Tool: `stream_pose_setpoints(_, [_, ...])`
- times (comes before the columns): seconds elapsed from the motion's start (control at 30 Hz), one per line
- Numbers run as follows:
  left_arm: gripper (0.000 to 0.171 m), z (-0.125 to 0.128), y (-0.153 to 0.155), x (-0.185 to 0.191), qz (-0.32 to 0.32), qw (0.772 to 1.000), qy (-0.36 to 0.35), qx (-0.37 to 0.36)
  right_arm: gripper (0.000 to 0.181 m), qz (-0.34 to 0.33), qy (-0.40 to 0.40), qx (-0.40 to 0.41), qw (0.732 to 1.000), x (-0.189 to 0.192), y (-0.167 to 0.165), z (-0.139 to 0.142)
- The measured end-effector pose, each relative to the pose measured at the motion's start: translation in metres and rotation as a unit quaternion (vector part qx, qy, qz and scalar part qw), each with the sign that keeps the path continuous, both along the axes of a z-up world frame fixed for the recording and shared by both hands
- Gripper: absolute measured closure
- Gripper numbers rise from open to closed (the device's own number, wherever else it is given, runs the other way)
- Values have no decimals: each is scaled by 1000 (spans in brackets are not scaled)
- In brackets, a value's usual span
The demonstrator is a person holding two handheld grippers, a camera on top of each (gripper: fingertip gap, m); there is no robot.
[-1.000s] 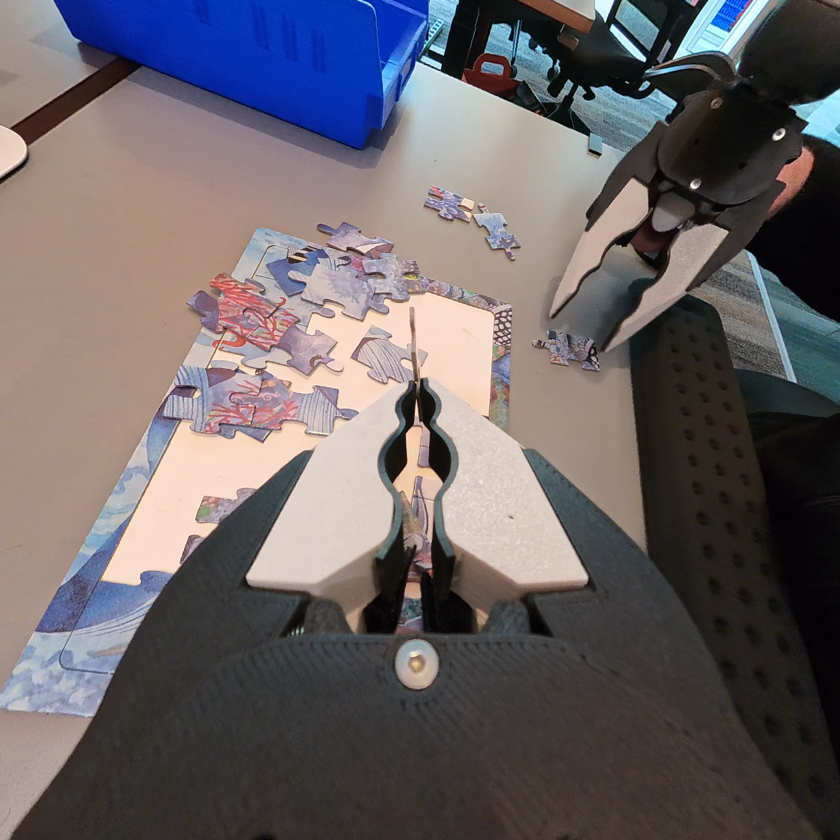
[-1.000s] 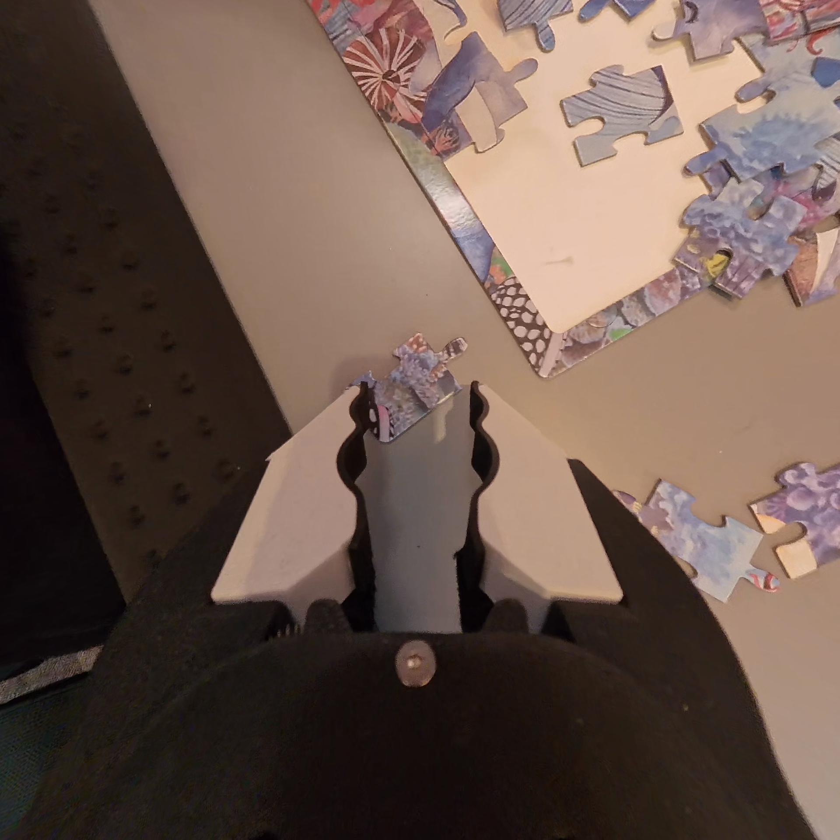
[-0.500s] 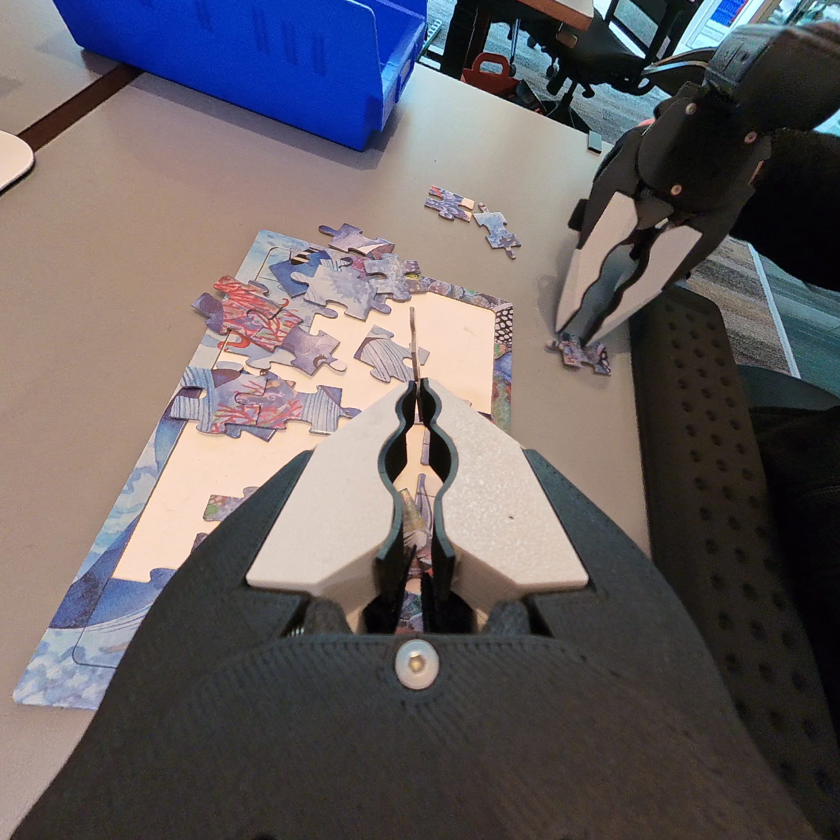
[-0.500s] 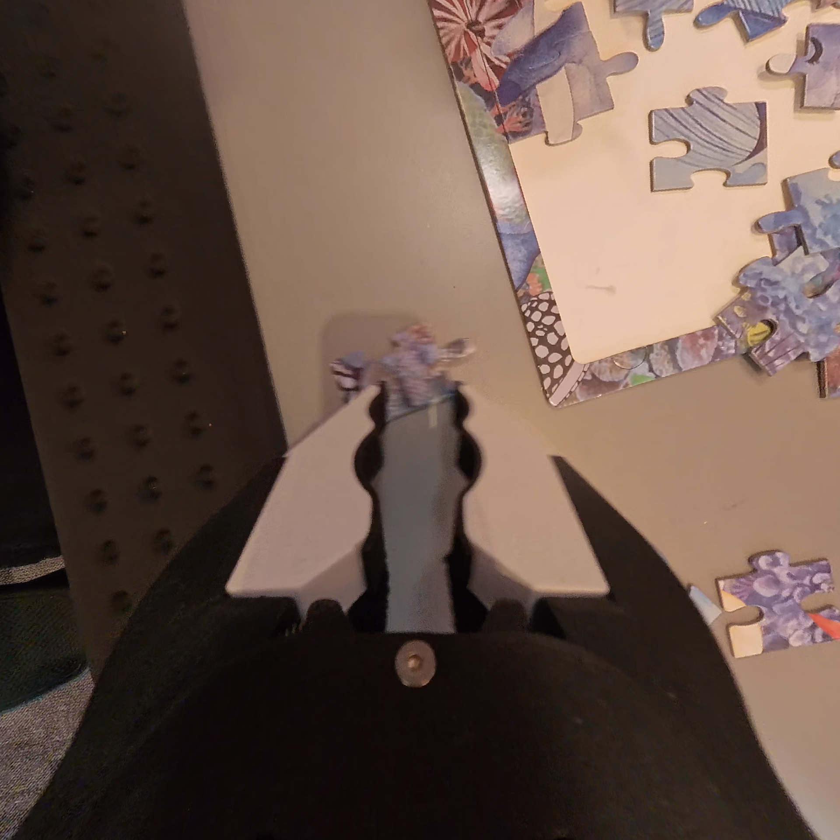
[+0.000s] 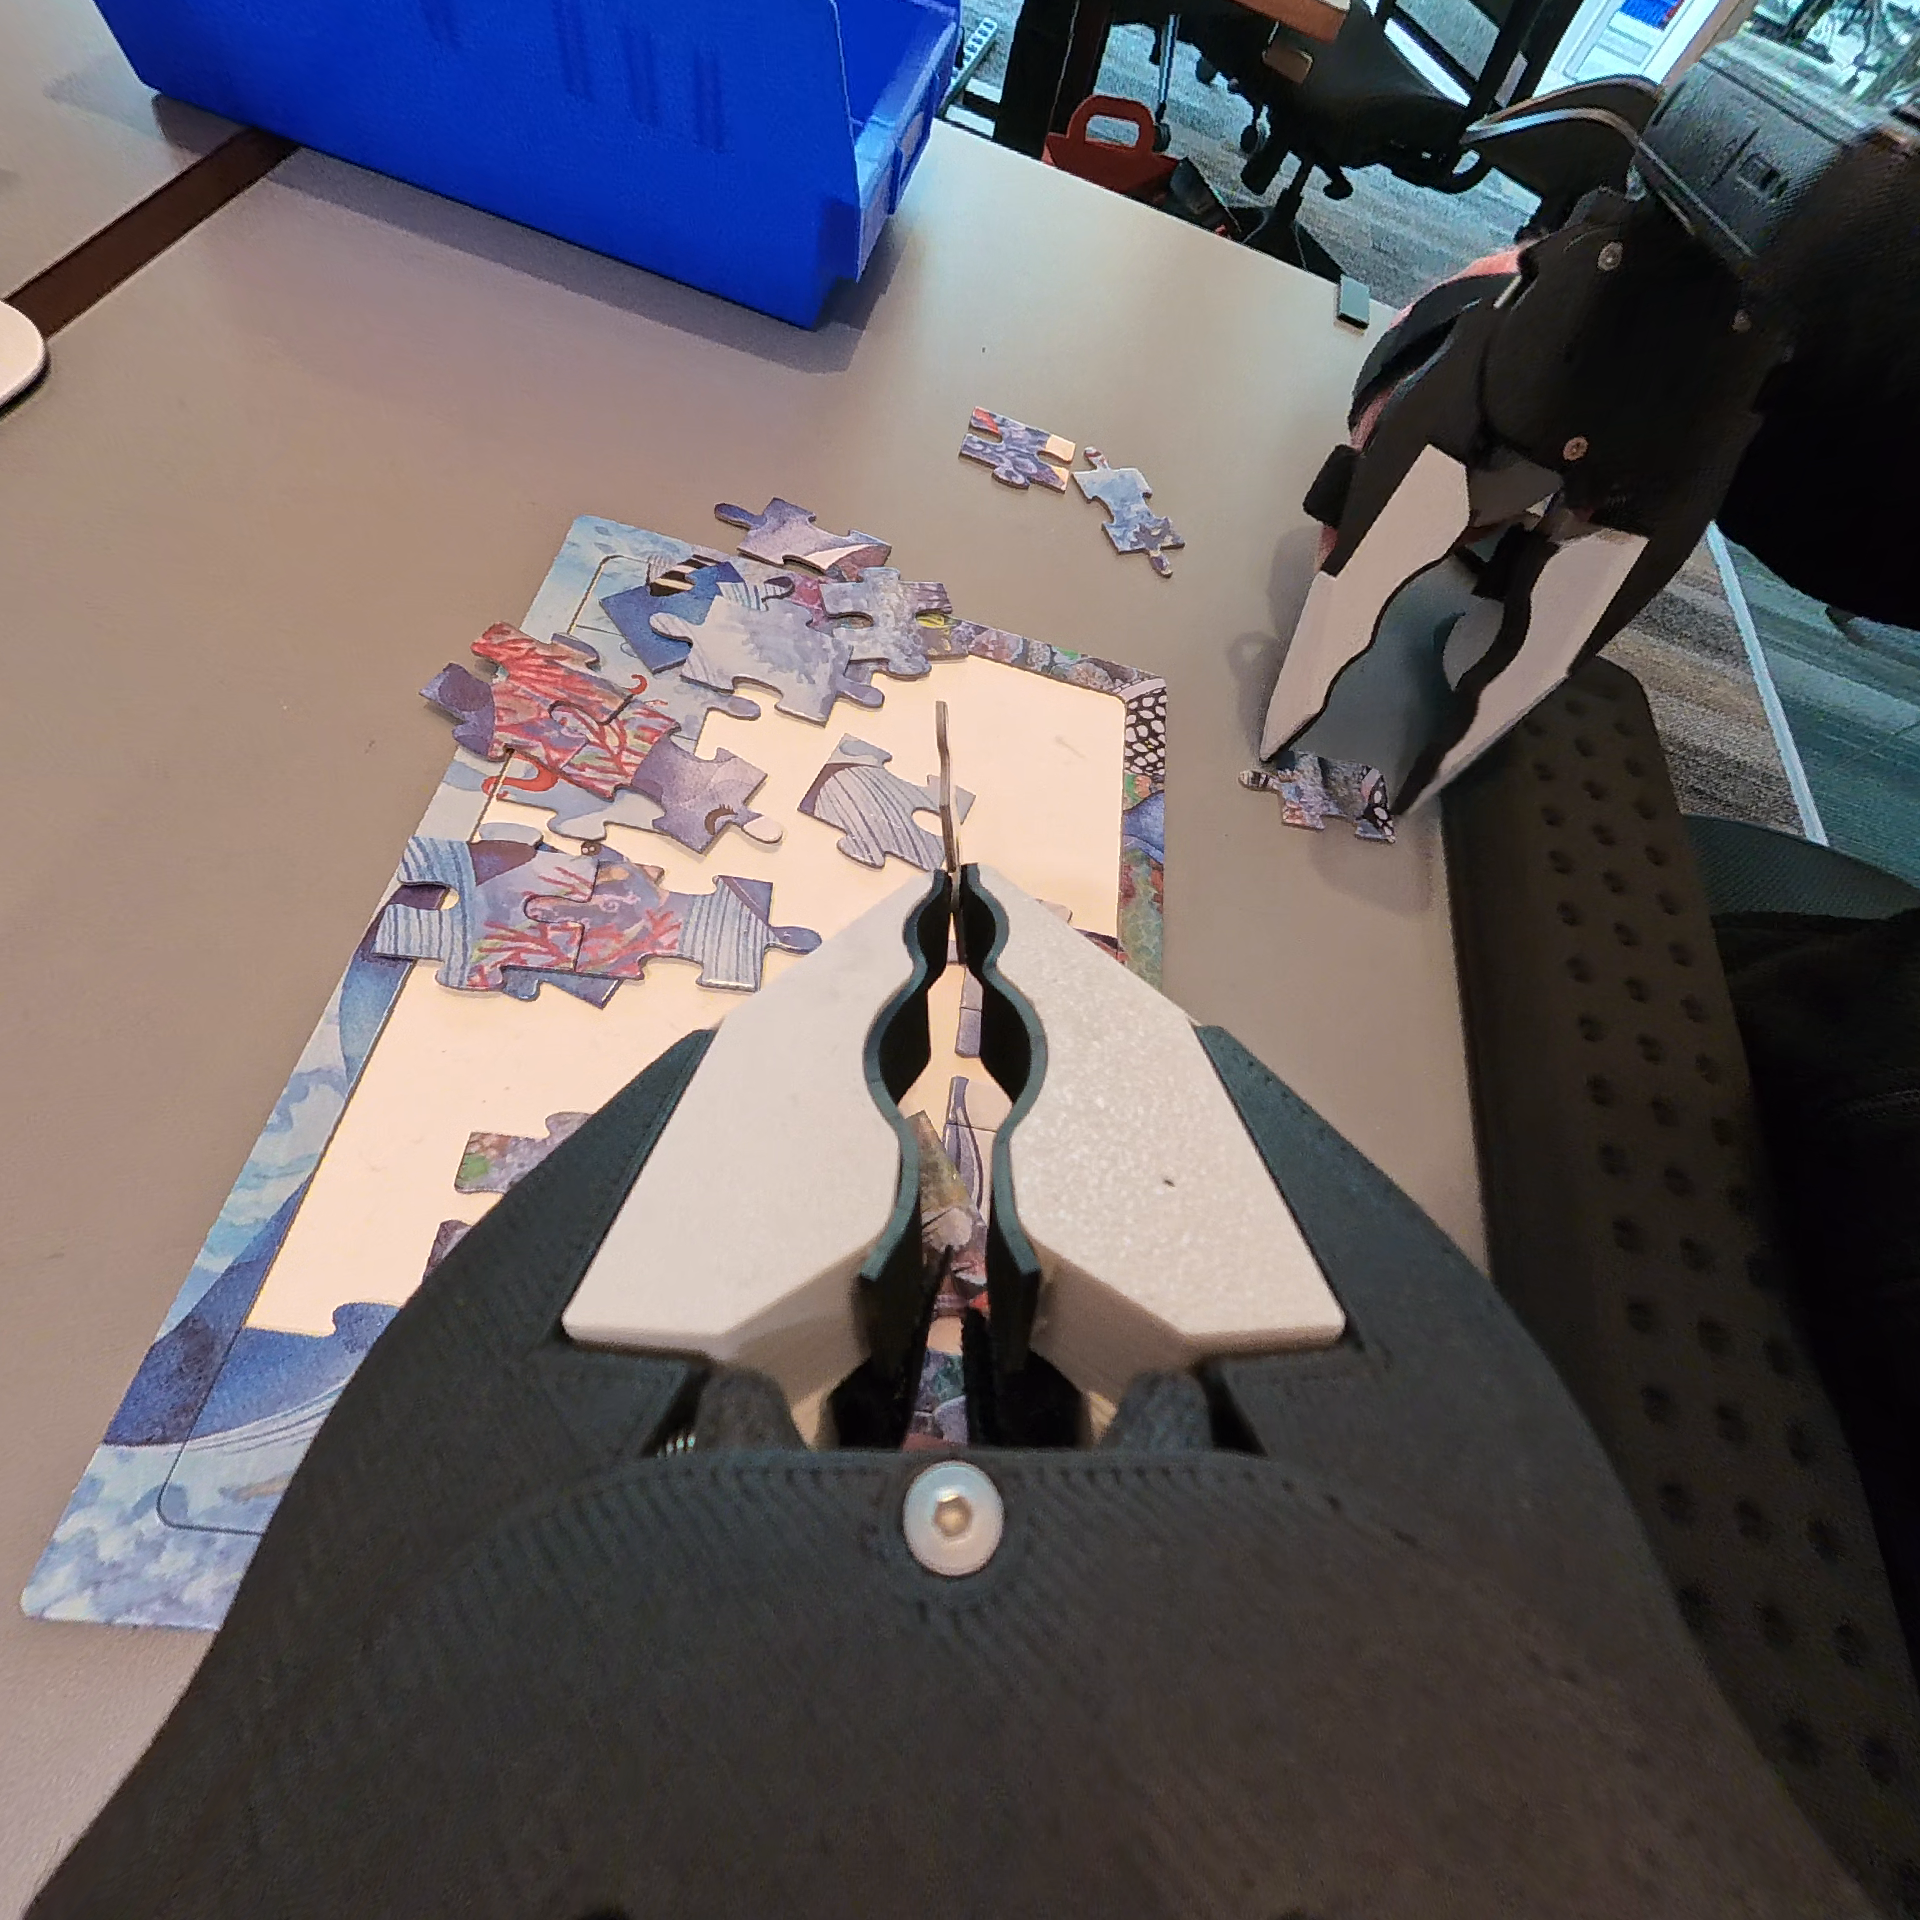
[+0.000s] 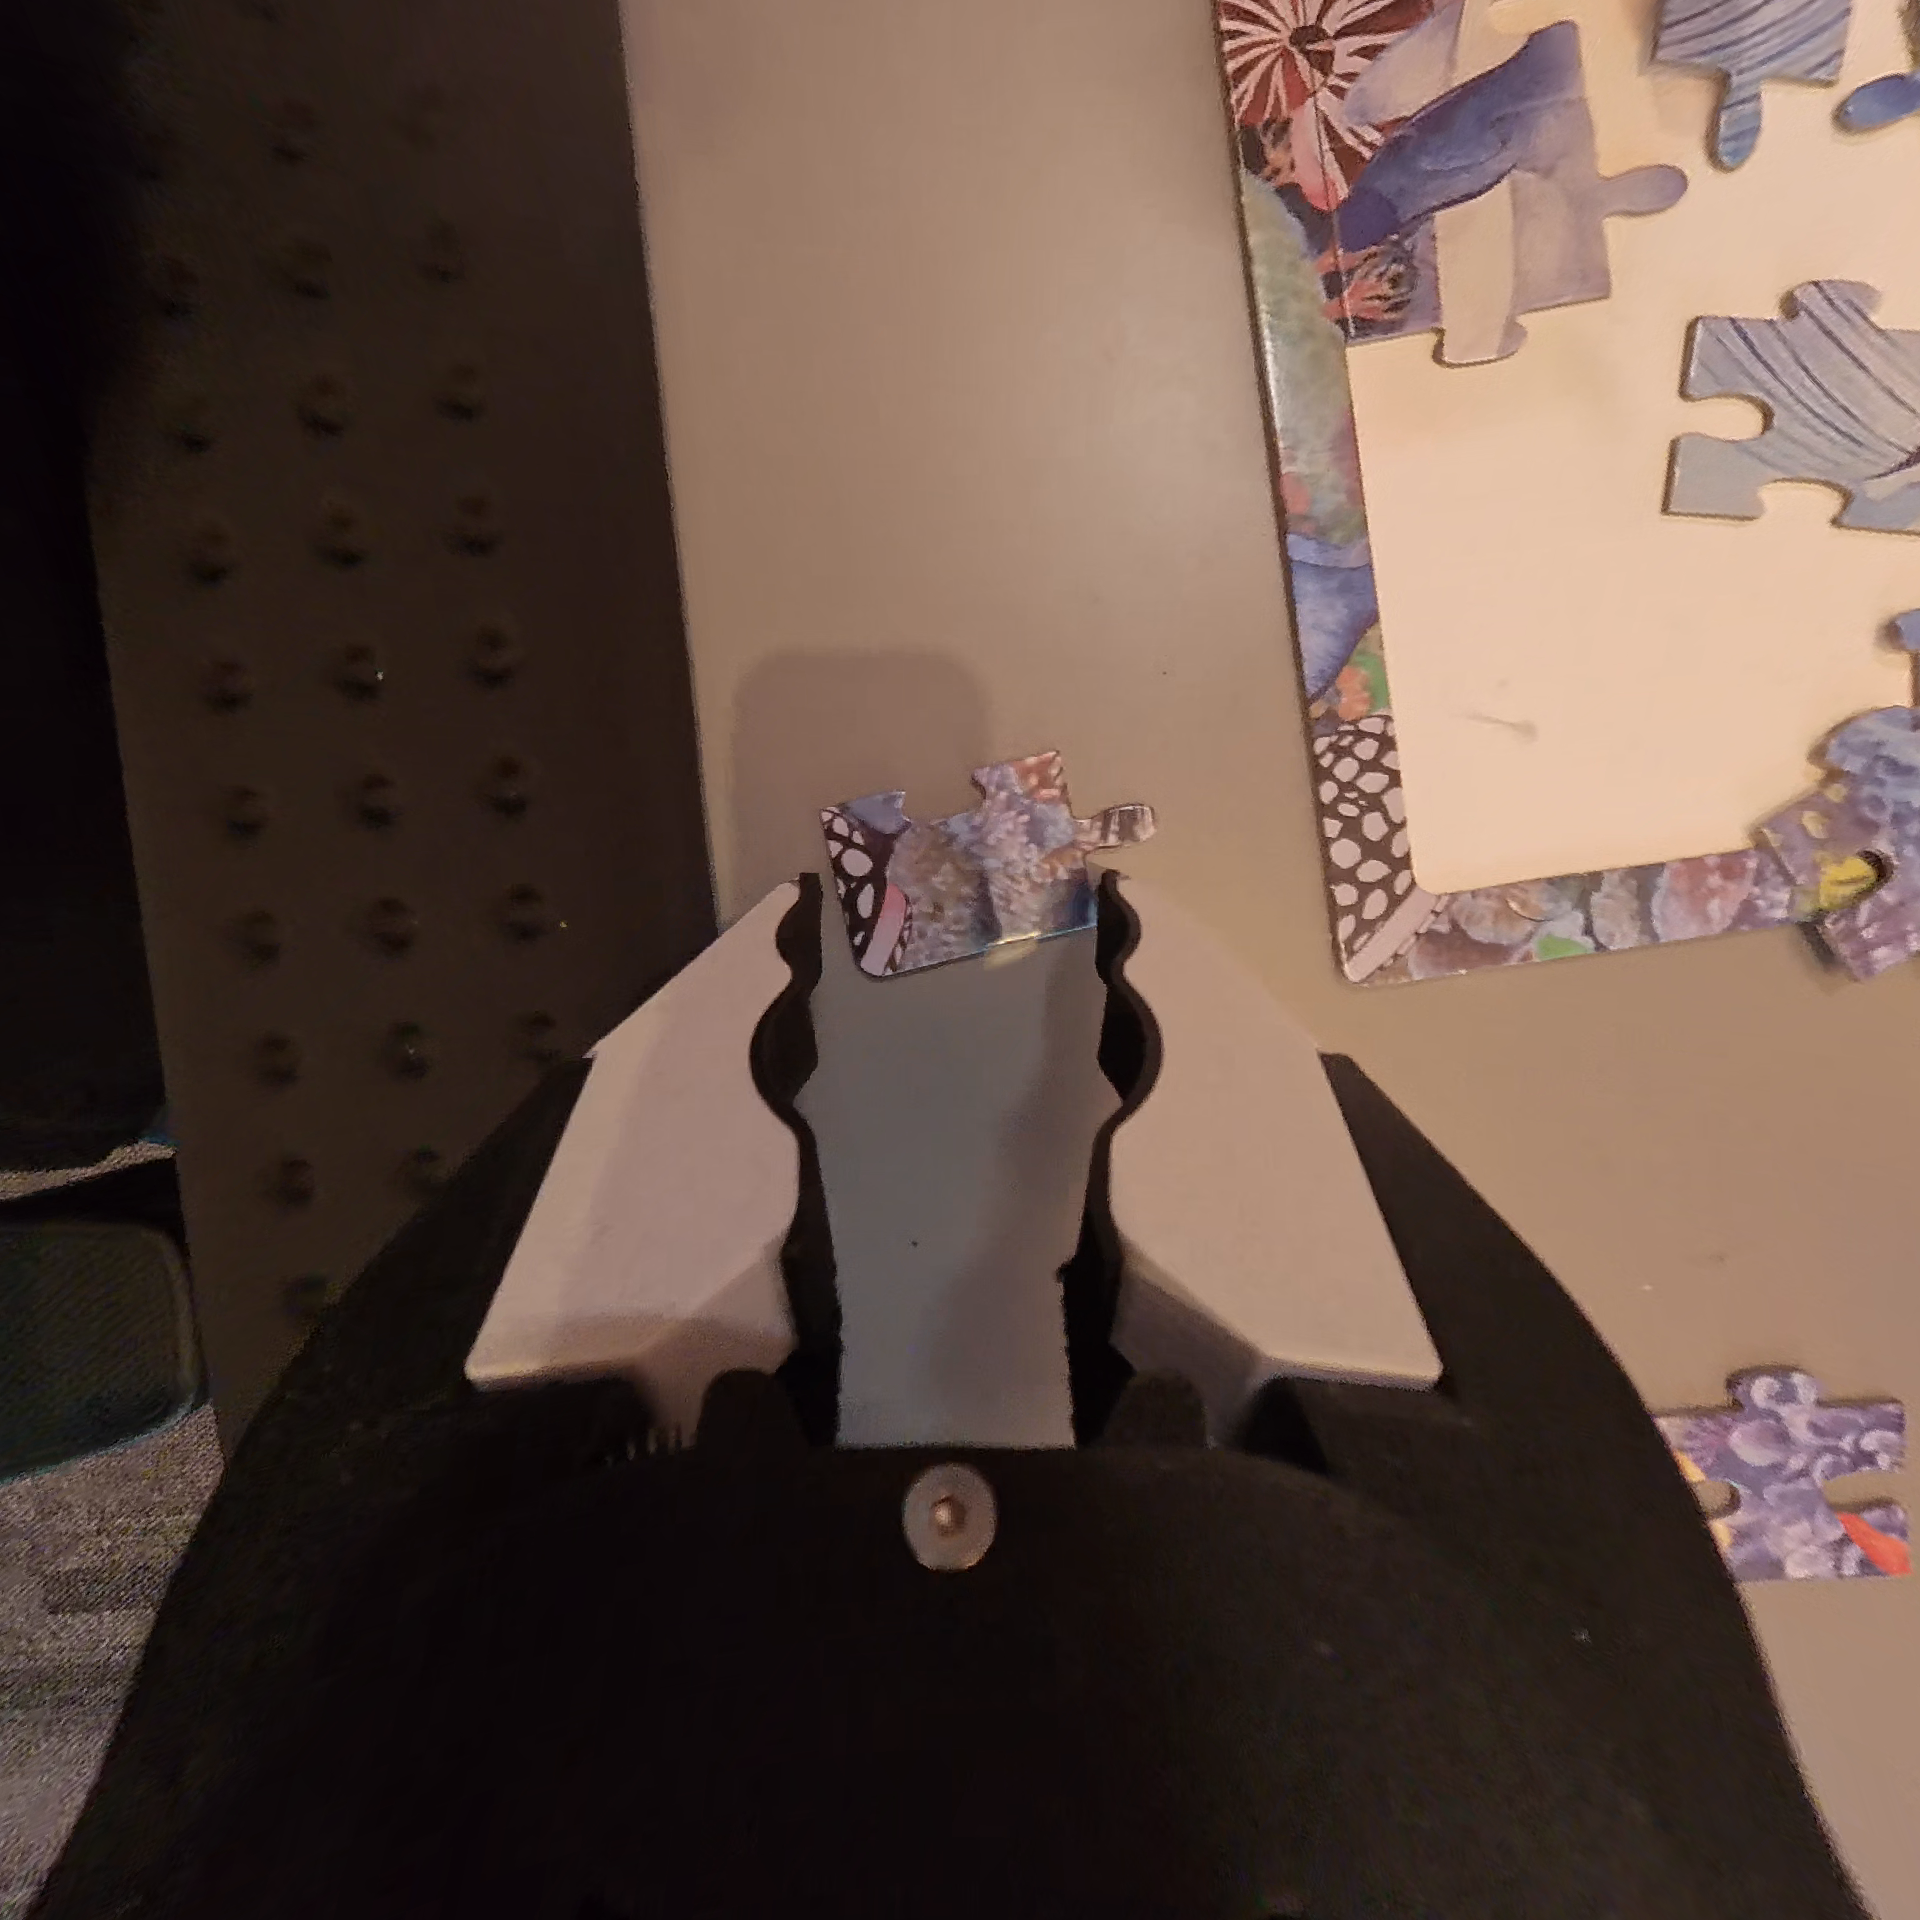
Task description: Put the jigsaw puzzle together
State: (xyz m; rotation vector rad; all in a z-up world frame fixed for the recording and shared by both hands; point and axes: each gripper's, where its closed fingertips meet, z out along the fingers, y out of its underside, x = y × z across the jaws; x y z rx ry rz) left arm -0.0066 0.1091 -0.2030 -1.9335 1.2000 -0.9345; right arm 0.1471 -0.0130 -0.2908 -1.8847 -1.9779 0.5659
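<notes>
Right gripper (image 6: 961, 883): fingers, narrower half a second ago, now spread astride loose piece (image 6: 971, 883) at centre frame on surface, not yet gripped; left gripper (image 5: 954, 883) pinching upright piece (image 5: 943, 790) over tray (image 5: 1141, 748).

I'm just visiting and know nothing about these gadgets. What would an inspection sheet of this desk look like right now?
Surface: grey table, mostly bare around the puzzle.
Job's things: puzzle tray partly filled, loose pieces heaped at its far end; two stray pieces beyond it; spotted piece near the table edge.
Clutter: blue bin at the far side.
Grippers: left gripper shut on an edge-on piece; right gripper open, fingers either side of the spotted piece.
Cables: nothing seen.
Surroundings: black dotted chair beside the table; office chairs on carpet behind.
</notes>
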Motion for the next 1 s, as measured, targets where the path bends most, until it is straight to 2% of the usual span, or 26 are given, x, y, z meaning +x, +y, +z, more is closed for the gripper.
stream_pose_setpoints(0.07, [171, 0, 0, 0, 0, 1000, 1, 1, 135, -4, 6, 5, 1000, 0, 1, 0])
stream_pose_setpoints(0.3, [171, 0, -1, 1, -3, 1000, 3, 3, 136, -12, 20, 9, 1000, 0, 3, 1])
stream_pose_setpoints(0.47, [171, 1, 0, 1, 0, 1000, 3, 4, 136, -22, 46, 17, 999, -1, 11, 16])
stream_pose_setpoints(0.67, [171, -3, -1, 2, -3, 1000, 9, 3, 136, -47, 52, 43, 997, -9, 59, 30])
stream_pose_setpoints(0.83, [171, -9, -3, 3, -8, 1000, 21, -1, 135, -47, 34, 22, 998, -20, 95, 13])
stream_pose_setpoints(0.9, [171, -19, -2, 3, -10, 999, 34, -6, 135, -42, 10, 16, 999, -18, 101, 3])
stream_pose_setpoints(1.0, [171, -29, -4, 5, -18, 999, 47, -14, 132, -40, 7, 5, 999, -18, 105, 3])
